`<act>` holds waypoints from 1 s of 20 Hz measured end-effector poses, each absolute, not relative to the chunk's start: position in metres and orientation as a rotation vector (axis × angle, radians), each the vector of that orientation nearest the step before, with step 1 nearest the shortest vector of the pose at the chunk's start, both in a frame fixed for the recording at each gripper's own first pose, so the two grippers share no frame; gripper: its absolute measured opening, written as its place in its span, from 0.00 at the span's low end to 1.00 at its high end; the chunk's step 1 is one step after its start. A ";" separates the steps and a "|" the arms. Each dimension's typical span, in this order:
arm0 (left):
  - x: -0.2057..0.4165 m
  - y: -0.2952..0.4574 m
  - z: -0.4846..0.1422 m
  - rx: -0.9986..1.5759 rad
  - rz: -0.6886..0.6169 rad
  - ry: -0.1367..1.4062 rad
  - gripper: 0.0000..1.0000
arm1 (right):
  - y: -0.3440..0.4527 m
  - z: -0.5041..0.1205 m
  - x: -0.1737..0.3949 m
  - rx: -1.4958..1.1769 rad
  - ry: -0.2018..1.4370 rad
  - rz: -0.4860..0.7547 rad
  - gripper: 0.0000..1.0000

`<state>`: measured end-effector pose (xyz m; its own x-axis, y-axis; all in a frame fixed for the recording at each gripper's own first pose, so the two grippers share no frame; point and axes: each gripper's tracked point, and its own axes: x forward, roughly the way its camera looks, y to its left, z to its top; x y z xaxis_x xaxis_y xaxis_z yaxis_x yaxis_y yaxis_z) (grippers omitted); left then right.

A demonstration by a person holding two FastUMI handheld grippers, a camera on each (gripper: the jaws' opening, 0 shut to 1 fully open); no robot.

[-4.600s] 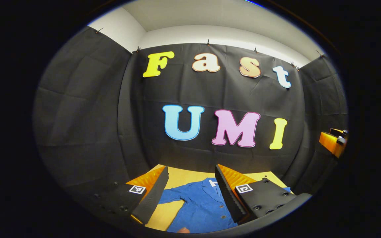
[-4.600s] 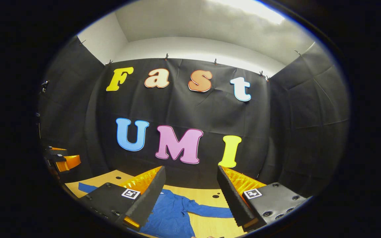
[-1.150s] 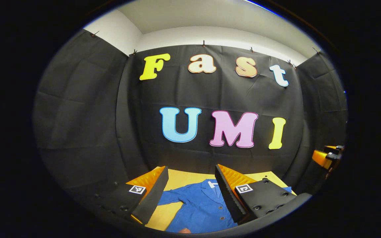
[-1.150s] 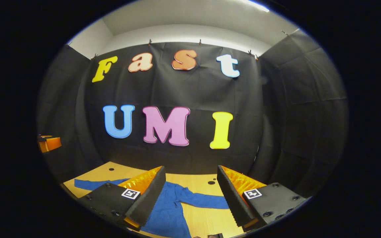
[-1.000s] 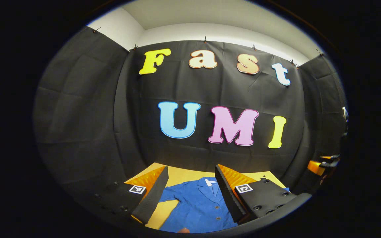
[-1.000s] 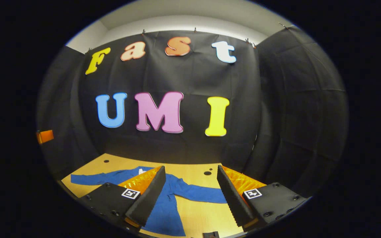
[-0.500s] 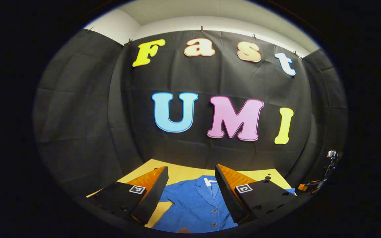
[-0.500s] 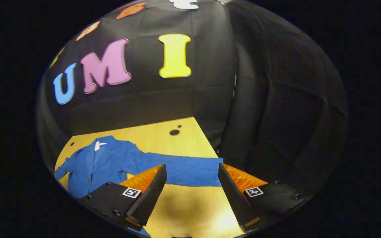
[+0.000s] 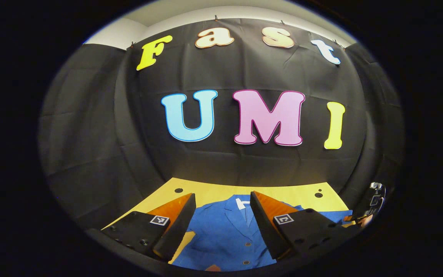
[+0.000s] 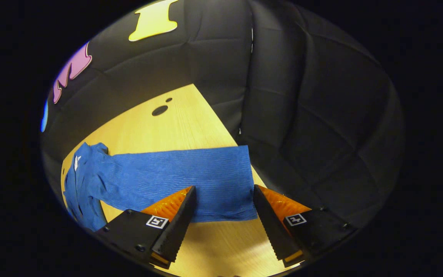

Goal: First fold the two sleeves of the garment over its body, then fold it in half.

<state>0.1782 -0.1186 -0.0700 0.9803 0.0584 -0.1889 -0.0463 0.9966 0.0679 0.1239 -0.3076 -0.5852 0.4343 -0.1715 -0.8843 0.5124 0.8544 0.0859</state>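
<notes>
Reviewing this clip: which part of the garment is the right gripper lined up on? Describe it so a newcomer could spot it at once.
On the wooden table lies a blue jacket, collar toward the booth wall. One sleeve stretches flat toward the table's edge, and the right gripper, jaws open, hangs just above its cuff end. Unlike the buttoned body, it is a long plain band ending in a straight edge.

Blue garment (image 10: 175,181); pale yellow wooden table (image 10: 179,123).
</notes>
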 end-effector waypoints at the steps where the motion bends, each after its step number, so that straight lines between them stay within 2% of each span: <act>1: 0.181 -0.119 -0.070 0.059 0.052 0.193 0.81 | -0.315 -0.586 0.134 0.347 1.002 -0.453 0.93; 3: 0.185 -0.122 -0.070 0.053 0.050 0.192 0.81 | -0.313 -0.587 0.133 0.355 1.019 -0.439 0.90; 4: 0.187 -0.123 -0.072 0.049 0.047 0.195 0.81 | -0.313 -0.587 0.136 0.372 1.020 -0.429 0.80; 7: 0.187 -0.125 -0.069 0.047 0.026 0.189 0.81 | -0.313 -0.589 0.136 0.431 1.037 -0.466 0.12; 9: 0.186 -0.121 -0.064 0.058 0.008 0.174 0.81 | -0.311 -0.586 0.135 0.410 1.036 -0.449 0.04; 13: 0.182 -0.099 -0.065 0.066 -0.014 0.173 0.81 | -0.305 -0.557 0.141 0.395 0.989 -0.469 0.04; 16: 0.178 -0.076 -0.061 0.045 -0.014 0.165 0.81 | -0.294 -0.513 0.152 0.359 0.909 -0.473 0.04; 20: 0.170 -0.041 -0.057 0.016 -0.021 0.146 0.81 | -0.270 -0.418 0.167 0.196 0.762 -0.458 0.04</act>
